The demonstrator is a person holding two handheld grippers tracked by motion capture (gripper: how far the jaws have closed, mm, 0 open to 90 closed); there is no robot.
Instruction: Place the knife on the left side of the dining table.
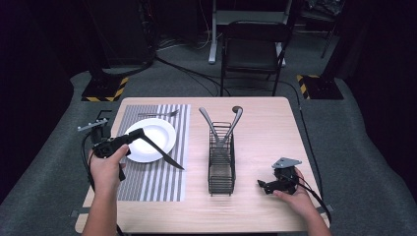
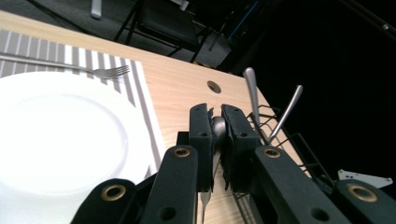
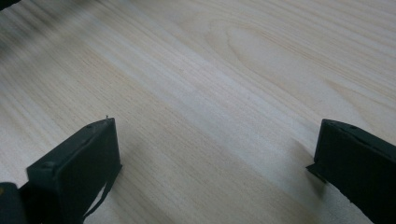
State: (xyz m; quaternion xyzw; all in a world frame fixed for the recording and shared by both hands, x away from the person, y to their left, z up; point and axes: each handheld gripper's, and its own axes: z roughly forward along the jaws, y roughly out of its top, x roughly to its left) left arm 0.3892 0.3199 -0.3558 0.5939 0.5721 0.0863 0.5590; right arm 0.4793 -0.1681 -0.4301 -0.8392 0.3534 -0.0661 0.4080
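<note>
One wire basket (image 1: 221,162) stands near the middle of the wooden table (image 1: 260,123), and it is the landmark here. Two metal utensils (image 1: 209,122) lean out of its far end, their handles spread apart. To the left of the basket lies one striped placemat (image 1: 152,182), and on it rests one white plate (image 1: 160,135). One fork (image 1: 160,114) lies on the placemat just beyond the plate, farther from the person than the basket's near end. The left gripper (image 1: 137,133) is over the plate, left of the basket, and its jaws are clenched on one knife (image 1: 164,155), whose dark blade points toward the basket. In the left gripper view the metal handle sits pinched between the two black pads (image 2: 201,135). The right gripper (image 1: 265,186) is to the right of the basket, low over bare wood, and its jaws are spread wide with nothing between them.
</note>
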